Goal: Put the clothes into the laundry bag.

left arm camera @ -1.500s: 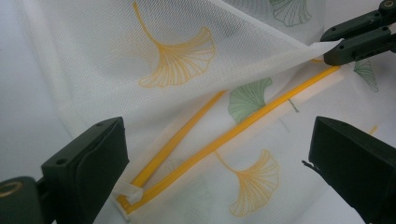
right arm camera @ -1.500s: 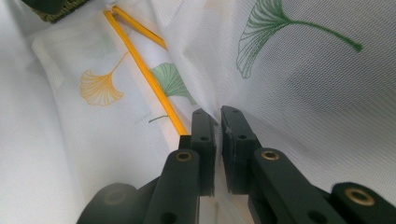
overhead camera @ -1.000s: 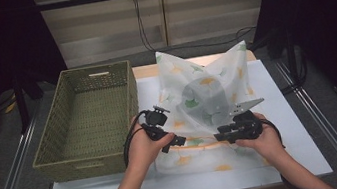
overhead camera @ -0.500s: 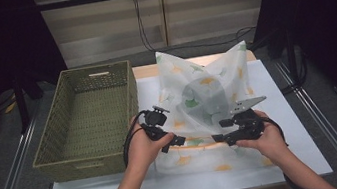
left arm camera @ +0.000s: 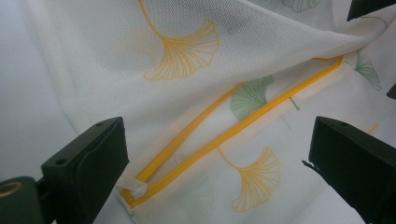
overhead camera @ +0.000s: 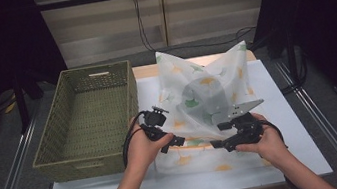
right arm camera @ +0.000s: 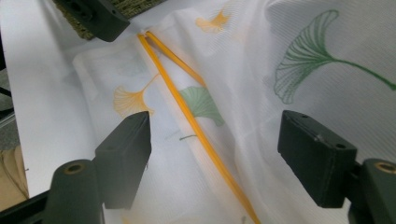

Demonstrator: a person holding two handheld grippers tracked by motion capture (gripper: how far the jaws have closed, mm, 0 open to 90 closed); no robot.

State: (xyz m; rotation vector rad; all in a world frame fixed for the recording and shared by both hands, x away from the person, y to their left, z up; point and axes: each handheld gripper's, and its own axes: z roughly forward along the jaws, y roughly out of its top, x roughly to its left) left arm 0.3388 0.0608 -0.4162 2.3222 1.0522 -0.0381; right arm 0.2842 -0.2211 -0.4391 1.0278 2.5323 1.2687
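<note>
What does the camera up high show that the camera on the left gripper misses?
The high view alone takes in the woven basket, the white table, both hands, and the whole mesh bag standing puffed up. The left gripper view alone shows the small white zip pull at the end of the orange zip, lying between that gripper's open jaws. Both show the white bag printed with orange and green leaves.

- Mesh laundry bag (overhead camera: 207,94): white, translucent, printed with ginkgo leaves in orange and green.
- Bag's zipper (left arm camera: 243,126): bright yellow-orange, with a white pull tab at its end.
- Woven basket (overhead camera: 89,121): olive green.
- Table top (overhead camera: 292,121): plain white.
- My left gripper (overhead camera: 176,141) and my right gripper (overhead camera: 217,144): both black; the right one carries a grey plate.
</note>
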